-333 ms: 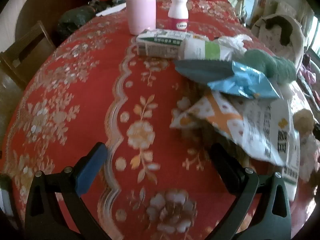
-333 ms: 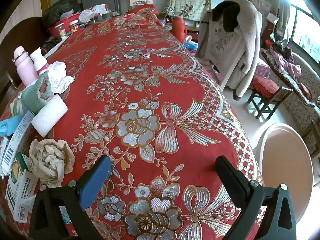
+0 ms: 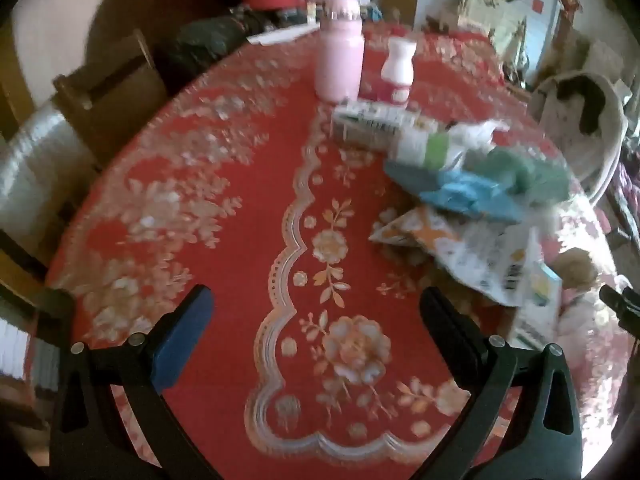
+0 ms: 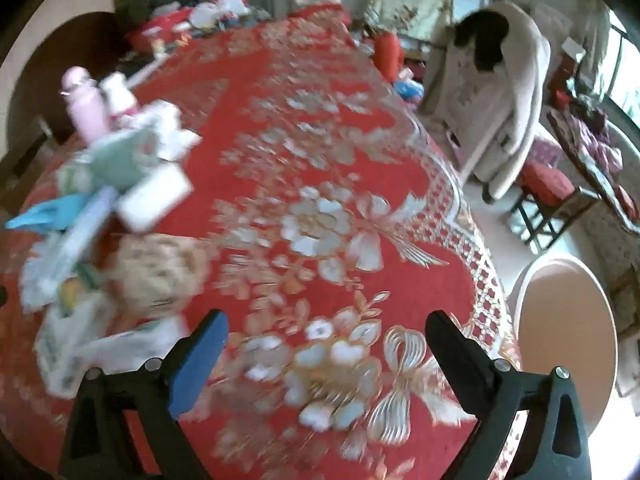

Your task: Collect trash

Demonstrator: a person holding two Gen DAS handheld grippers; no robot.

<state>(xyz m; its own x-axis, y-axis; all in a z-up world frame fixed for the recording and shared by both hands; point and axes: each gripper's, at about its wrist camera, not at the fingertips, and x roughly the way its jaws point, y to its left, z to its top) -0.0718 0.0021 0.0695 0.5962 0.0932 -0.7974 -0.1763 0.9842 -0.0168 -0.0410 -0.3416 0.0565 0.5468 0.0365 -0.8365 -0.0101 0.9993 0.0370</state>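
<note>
A: What covers the table?
B: A red floral tablecloth [image 3: 224, 240]. The trash pile [image 3: 472, 200] lies beside a pink bottle [image 3: 340, 60].
A: And the grippers?
B: The left gripper [image 3: 316, 320] and right gripper [image 4: 326, 340] are both spread, empty. A coat-draped chair [image 4: 500, 120] stands beyond.

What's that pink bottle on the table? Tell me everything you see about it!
The pink bottle stands upright on the red flowered tablecloth. Its body is smooth pale pink, probably plastic or coated metal, with a rounded pink cap and a shiny band under it. A smaller white bottle stands close beside it, and a flat carton lies just in front. No gripper touches it.
</note>
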